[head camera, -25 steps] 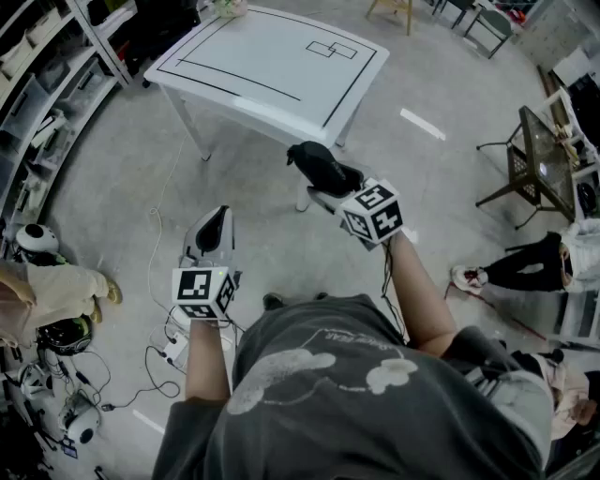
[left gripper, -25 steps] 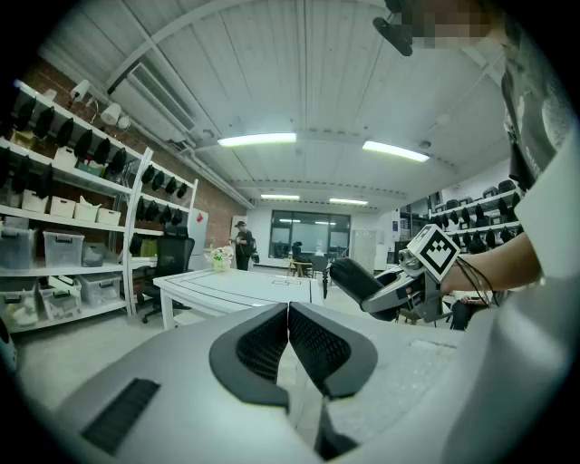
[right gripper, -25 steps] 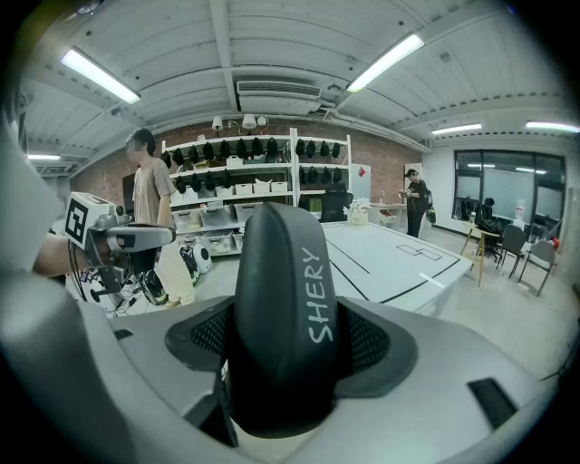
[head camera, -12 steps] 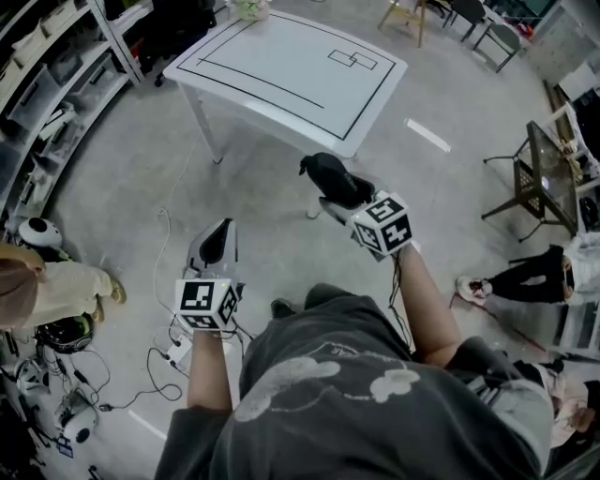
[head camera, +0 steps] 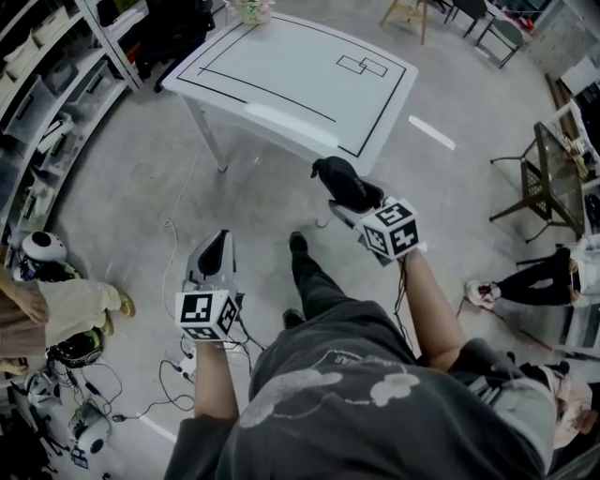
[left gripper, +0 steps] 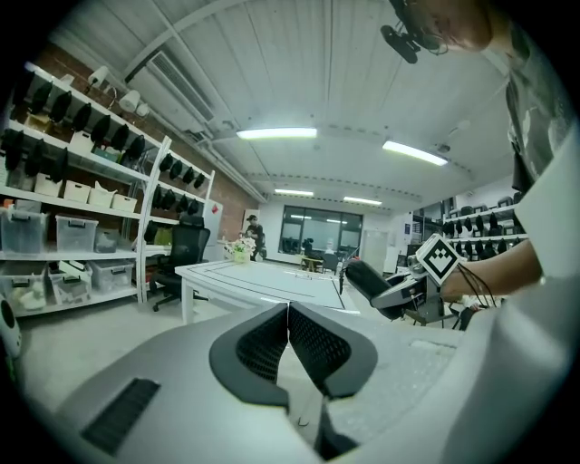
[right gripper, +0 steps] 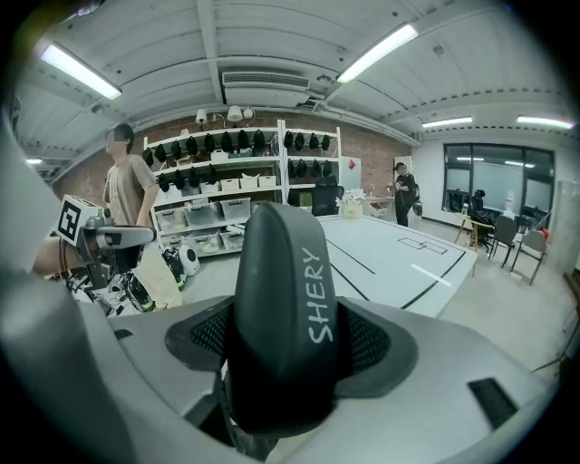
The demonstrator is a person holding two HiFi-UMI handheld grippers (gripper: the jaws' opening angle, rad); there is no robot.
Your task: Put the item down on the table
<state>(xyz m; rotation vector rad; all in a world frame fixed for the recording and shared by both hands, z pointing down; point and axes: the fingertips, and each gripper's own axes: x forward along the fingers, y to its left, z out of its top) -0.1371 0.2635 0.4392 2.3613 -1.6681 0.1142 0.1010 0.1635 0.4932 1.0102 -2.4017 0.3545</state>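
A black oblong item (right gripper: pixel 281 308) printed "SHERY" stands between the jaws of my right gripper (right gripper: pixel 285 349), which is shut on it. In the head view that item (head camera: pixel 337 180) hangs in the air just short of the near corner of the white table (head camera: pixel 300 75), held by the right gripper (head camera: pixel 354 199). The table top carries black outline markings and nothing lies inside them. My left gripper (head camera: pixel 214 248) hangs lower and to the left over the floor. Its jaws (left gripper: pixel 288 315) are shut with nothing between them. The left gripper view also shows the black item (left gripper: pixel 362 277) and the table (left gripper: pixel 263 276) ahead.
Storage shelves (head camera: pixel 47 75) line the left side. A person in beige (head camera: pixel 66 305) stands at the left near helmets and cables on the floor. A small plant (head camera: pixel 251 9) sits at the table's far corner. A dark side table (head camera: pixel 553 178) and chairs stand at the right.
The person has stepped toward the table, one leg now forward. The table lies nearer, and the right gripper with the black item is closer to its near corner.
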